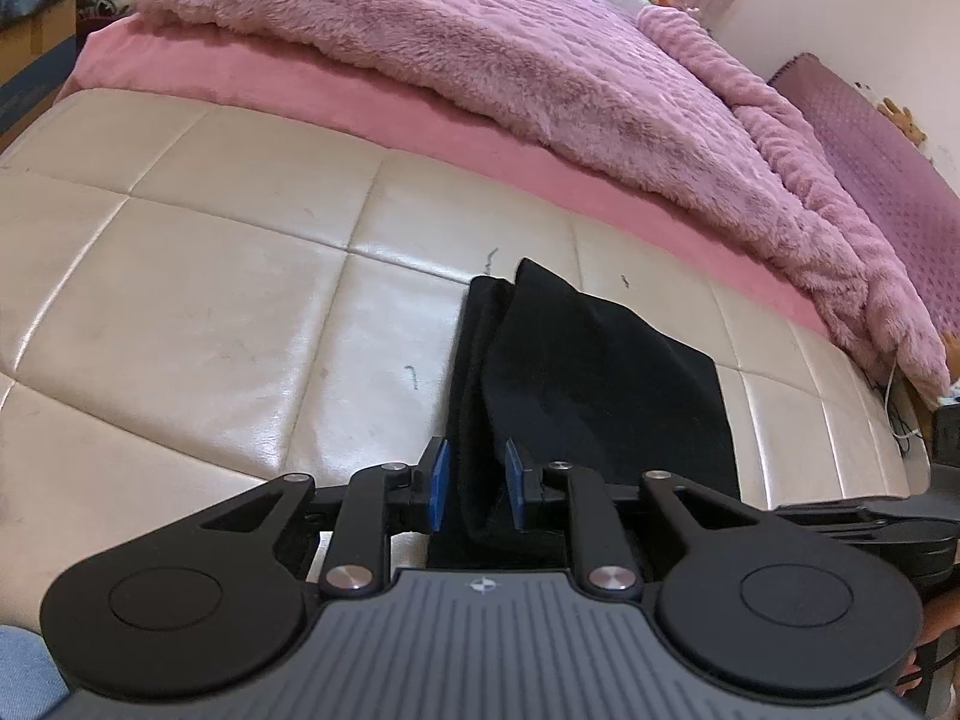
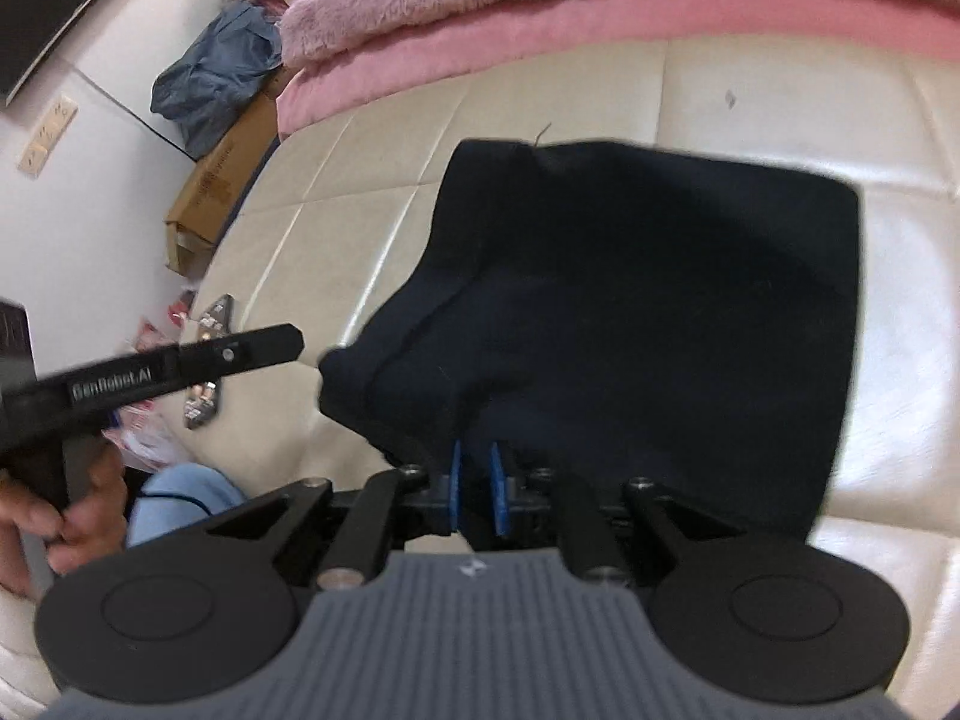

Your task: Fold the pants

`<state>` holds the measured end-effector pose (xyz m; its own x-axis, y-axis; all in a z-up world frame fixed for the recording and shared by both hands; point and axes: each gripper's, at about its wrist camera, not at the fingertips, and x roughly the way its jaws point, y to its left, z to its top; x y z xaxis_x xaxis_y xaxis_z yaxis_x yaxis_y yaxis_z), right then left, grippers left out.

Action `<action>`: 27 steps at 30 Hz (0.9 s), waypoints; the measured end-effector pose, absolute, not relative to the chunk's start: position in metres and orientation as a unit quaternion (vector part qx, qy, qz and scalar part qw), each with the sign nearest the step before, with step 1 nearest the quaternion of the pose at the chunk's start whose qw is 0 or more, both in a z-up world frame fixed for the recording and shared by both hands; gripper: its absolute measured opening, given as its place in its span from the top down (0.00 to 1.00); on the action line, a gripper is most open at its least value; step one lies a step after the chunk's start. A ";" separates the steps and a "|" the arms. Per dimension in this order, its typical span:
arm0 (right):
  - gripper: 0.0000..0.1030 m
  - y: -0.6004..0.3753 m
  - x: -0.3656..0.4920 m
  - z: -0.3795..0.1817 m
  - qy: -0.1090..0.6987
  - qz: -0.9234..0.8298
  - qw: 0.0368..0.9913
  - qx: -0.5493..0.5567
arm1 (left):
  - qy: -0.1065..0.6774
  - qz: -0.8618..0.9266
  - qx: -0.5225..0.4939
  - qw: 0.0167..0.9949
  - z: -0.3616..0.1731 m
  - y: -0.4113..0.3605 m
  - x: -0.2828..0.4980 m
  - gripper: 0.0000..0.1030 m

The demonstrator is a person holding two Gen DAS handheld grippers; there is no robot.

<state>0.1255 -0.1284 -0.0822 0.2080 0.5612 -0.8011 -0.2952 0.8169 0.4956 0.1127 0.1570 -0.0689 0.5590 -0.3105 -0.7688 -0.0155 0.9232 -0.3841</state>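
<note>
The black pants [image 1: 594, 384] lie folded into a compact block on the cream quilted leather surface [image 1: 198, 276]. My left gripper [image 1: 475, 483] is at the block's near left edge, its blue pads apart on either side of a raised fold without pinching it. In the right wrist view the pants [image 2: 660, 300] fill the middle, with the near edge lifted. My right gripper [image 2: 476, 489] has its blue pads close together, shut on that near edge of the pants. The left gripper's body [image 2: 150, 378] shows at the left there.
A pink sheet [image 1: 360, 102] and a fluffy mauve blanket [image 1: 480, 42] lie behind the pants. A cardboard box [image 2: 222, 180] and a blue garment [image 2: 216, 78] sit on the floor at the left. A purple cushion [image 1: 870, 150] leans on the right wall.
</note>
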 end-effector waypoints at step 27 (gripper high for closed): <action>0.98 -0.183 0.053 -0.122 0.541 0.262 0.793 -0.095 | 0.549 -0.102 -0.031 0.829 -0.109 0.103 0.120 0.69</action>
<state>0.0528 -0.1832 -0.1216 0.2771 0.3137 -0.9082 -0.5193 0.8442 0.1332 0.1197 0.1030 -0.1091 0.3755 -0.2037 -0.9042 0.1352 0.9771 -0.1641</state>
